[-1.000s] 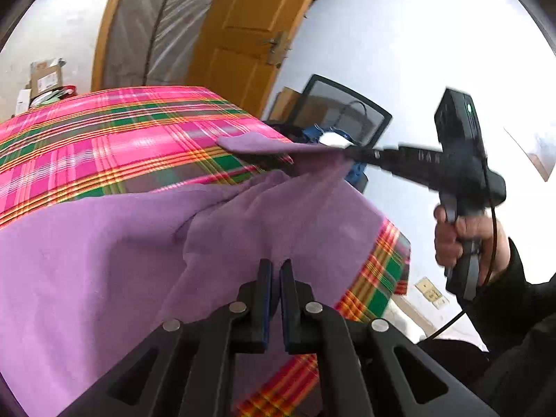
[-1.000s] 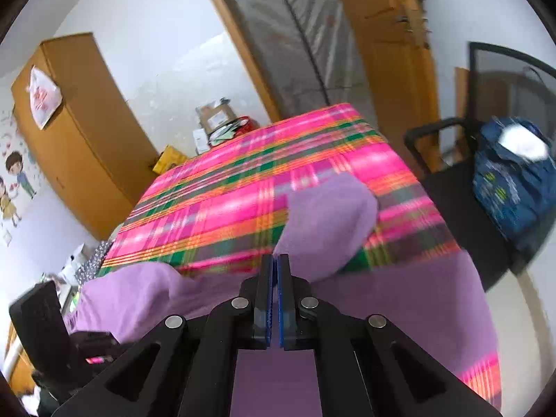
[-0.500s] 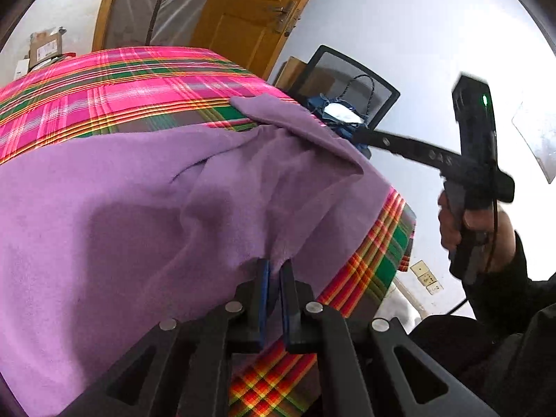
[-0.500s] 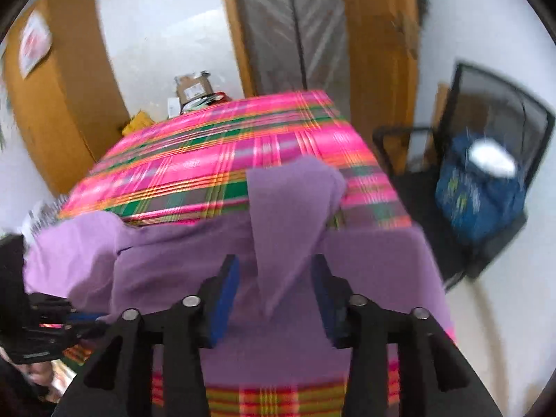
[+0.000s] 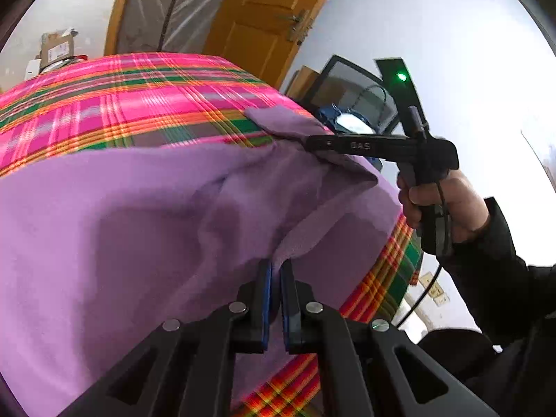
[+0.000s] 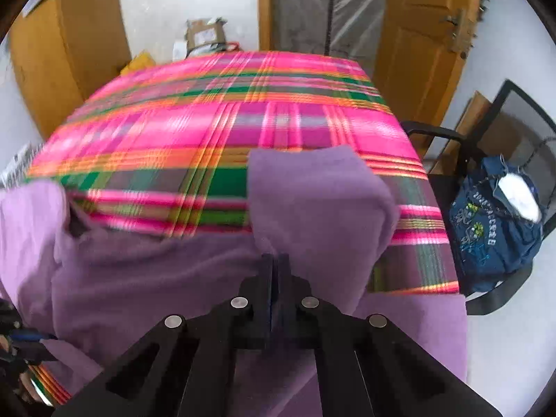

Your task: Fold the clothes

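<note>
Your left gripper [image 5: 274, 271] pinches a raised fold of the purple garment [image 5: 121, 215] at the near table edge. Your right gripper [image 6: 276, 264] clamps its far flap, draped over the pink plaid tablecloth [image 6: 215, 128] beyond.

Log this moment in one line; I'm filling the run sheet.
phase: folding | left gripper: shut on purple garment | right gripper: shut on garment flap | surface: plaid tablecloth | fold: not finished
</note>
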### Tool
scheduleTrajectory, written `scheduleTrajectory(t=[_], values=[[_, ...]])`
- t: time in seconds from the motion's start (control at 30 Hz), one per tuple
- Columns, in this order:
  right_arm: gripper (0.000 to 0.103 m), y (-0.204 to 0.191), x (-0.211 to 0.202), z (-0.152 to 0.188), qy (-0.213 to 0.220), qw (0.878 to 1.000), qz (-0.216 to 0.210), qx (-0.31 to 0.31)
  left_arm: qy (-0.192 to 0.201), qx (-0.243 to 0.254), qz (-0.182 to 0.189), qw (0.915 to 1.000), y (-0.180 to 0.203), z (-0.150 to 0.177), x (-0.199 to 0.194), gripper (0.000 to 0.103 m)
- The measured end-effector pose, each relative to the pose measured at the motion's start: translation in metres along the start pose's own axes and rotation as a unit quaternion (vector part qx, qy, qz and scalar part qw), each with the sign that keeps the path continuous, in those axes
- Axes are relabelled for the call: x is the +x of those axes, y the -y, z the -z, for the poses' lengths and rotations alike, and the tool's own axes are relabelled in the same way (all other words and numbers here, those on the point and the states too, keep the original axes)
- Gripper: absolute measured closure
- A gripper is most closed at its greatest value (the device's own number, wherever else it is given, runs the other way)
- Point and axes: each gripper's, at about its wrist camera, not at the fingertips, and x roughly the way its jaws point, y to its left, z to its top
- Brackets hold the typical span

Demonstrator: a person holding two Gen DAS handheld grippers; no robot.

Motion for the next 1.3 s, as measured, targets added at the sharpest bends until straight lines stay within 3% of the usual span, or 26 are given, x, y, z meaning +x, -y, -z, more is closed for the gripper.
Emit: scheduleTrajectory(t=[0.17,0.37,0.5,0.67,0.83,0.93,1.03,1.1,1.2,1.3], values=[[0.101,0.012,-0.046,-0.025,0.084,0.996,-0.021,0.027,0.051,-0.012,-0.016,0.9985,-0.012,-0.029,-0.028,0.098],[0.101,0.026,-0.102,-0.056,0.185,0.980,-0.047,0.057,0.127,-0.018,-0.018,0.9916,-0.016,-0.060,-0.078,0.099],[0.101,0.029,-0.136,-0.051,0.220,0.972,-0.046,0.068,0.145,-0.007,-0.006,0.9894,-0.007,-0.061,-0.094,0.099],[0.101,0.038,-0.147,-0.015,0.203,0.975,-0.032,0.083,0.103,0.015,0.016,0.9944,0.010,-0.041,-0.073,0.098],[0.101,0.059,-0.118,0.041,0.123,0.985,-0.012,0.124,0.004,0.009,0.038,0.9992,0.011,-0.008,-0.018,0.098],[0.098,0.073,-0.100,0.072,0.067,0.986,-0.010,0.150,-0.033,0.004,0.043,0.9985,0.009,0.008,-0.002,0.098],[0.095,0.080,-0.095,0.091,0.033,0.987,0.002,0.156,-0.036,0.000,0.050,0.9981,0.010,0.015,-0.004,0.098],[0.086,0.080,-0.096,0.097,0.018,0.989,0.013,0.148,-0.032,0.001,0.054,0.9980,0.012,0.017,-0.010,0.097],[0.067,0.071,-0.108,0.096,0.034,0.992,0.031,0.119,-0.028,0.007,0.055,0.9981,0.017,0.018,-0.017,0.095],[0.066,0.058,-0.113,0.089,0.053,0.995,0.037,0.079,-0.026,0.013,0.053,0.9982,0.020,0.021,-0.023,0.095]])
